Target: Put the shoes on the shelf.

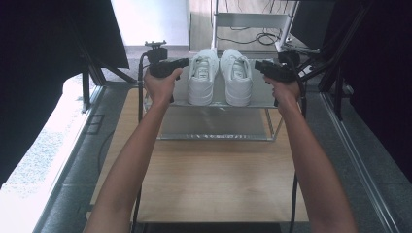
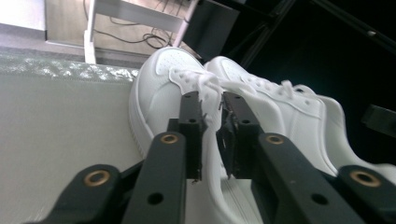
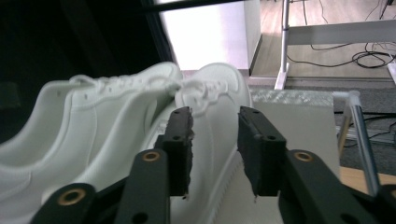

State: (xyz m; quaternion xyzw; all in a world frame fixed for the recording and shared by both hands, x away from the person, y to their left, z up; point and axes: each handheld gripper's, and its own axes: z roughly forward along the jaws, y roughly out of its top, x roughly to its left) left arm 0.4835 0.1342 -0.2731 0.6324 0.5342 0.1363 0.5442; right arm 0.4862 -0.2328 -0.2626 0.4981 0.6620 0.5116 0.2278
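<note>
Overhead camera looks forward and down; both gripper cameras sit close, facing inward, sharing the white shoes (image 1: 219, 77).

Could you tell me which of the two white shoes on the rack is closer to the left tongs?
The left shoe, at the left of the pair in the high view, lies beside the left tongs; the right shoe lies beyond it, beside the right tongs.

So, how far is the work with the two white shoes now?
Done, by the look of it: both white shoes stand side by side on the rack's top shelf. In hand: nothing is gripped. The left claw and right claw sit beside the shoes, jaws slightly apart with nothing pressed between them. Left: perhaps only drawing the hands back.
</note>
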